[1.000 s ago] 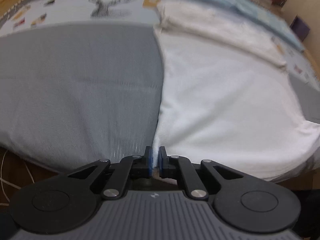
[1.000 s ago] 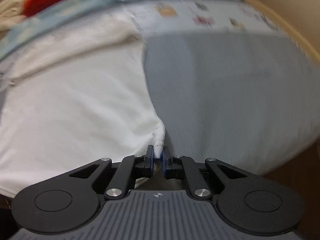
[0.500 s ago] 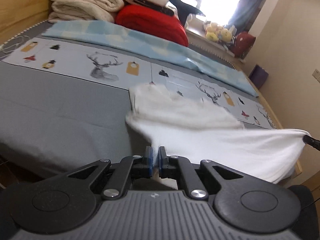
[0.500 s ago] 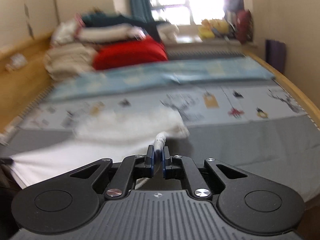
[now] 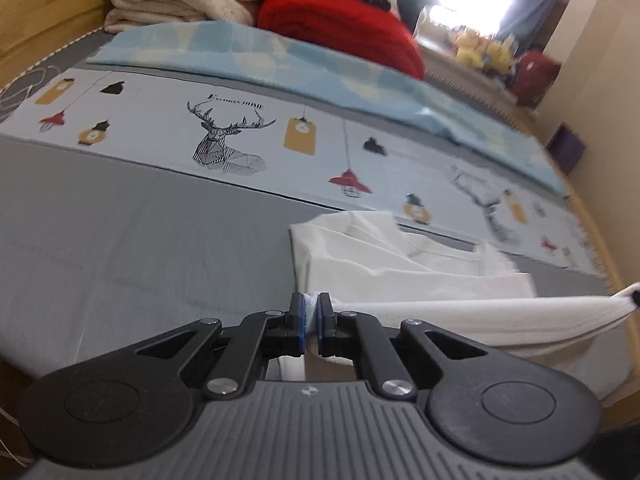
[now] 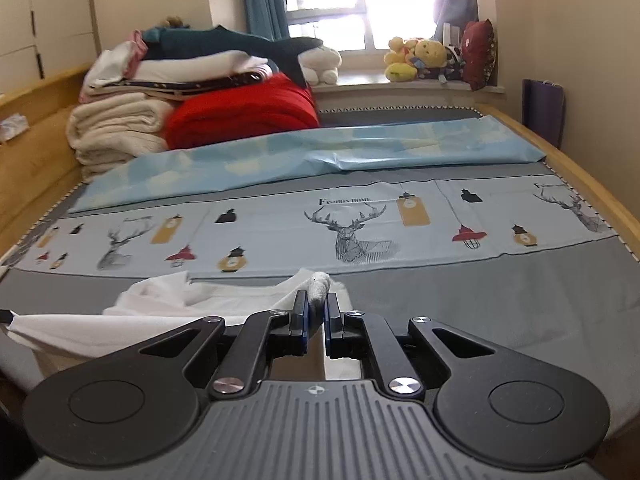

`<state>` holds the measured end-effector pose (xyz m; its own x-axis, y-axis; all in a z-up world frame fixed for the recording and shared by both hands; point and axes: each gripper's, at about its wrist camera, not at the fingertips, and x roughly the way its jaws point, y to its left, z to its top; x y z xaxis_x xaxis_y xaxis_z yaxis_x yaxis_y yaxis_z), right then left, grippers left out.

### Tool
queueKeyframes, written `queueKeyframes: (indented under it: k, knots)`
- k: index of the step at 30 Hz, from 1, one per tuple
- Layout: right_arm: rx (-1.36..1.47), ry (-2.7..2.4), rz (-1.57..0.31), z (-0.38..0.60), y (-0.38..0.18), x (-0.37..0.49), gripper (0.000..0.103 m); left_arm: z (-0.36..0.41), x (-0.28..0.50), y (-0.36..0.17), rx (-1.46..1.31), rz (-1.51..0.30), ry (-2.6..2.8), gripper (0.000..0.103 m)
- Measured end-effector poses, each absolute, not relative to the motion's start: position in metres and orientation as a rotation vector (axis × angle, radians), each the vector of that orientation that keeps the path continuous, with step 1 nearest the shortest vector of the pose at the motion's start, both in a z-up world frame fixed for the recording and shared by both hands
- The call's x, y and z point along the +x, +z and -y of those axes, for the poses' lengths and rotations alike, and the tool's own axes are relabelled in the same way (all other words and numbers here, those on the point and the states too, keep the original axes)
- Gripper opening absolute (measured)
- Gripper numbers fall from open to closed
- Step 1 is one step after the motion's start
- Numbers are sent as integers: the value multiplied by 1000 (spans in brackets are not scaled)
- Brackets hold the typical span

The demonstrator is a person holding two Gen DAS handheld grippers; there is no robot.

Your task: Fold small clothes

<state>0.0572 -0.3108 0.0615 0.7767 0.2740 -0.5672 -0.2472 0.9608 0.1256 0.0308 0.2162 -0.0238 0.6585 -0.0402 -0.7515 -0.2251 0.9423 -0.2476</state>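
I have the white T-shirt (image 5: pixel 400 264) pinched at two corners of its near hem. My left gripper (image 5: pixel 308 312) is clamped on a fold of white cloth, and my right gripper (image 6: pixel 316 310) is clenched on a bunched nub of the same hem that pokes up between its pads. In the left wrist view the hem runs taut from my jaws out toward three o'clock, where the other gripper's tip just shows at the frame edge. The rest of the shirt lies ahead at about one o'clock on the grey bedsheet (image 5: pixel 120 248), its far part rumpled just short of the printed deer band (image 6: pixel 352 232).

I judge this garment to be light and entirely limp: it sags between my two holds and will drape wherever I lead it (no stiffness to help me). The knit looks soft and slightly grippy, so a corner pinch should not slip, though a thin bite could pull free if I tug the hem too tight. Hem corners seem the right place to hold, since they keep the edge straight for laying it over.

Folded cream blankets (image 6: pixel 120 128) and a red blanket (image 6: pixel 244 112) sit well apart at eleven o'clock.
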Motion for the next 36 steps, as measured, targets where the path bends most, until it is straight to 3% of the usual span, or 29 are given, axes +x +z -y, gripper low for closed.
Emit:
queueKeyframes:
  k: [8, 12, 18, 24, 32, 33, 36]
  knots:
    - [53, 178, -731, 286, 8, 144, 6, -221, 105, -89, -297, -965, 123, 6]
    - [2, 117, -820, 279, -27, 151, 6, -223, 118, -90, -300, -956, 116, 7]
    - [20, 96, -772, 284, -22, 159, 9, -244, 111, -80, -384, -897, 232, 16]
    - [162, 7, -832, 319, -33, 159, 9, -247, 100, -91, -383, -990, 224, 21]
    - [85, 103, -906, 316, -51, 148, 12, -229, 105, -114, -337, -1052, 207, 26]
    - [81, 109, -910, 314, -52, 149, 12, -226, 108, -113, -349, -1043, 205, 30]
    - [79, 109, -920, 308, -53, 155, 21, -214, 120, -116, -371, -1067, 200, 36]
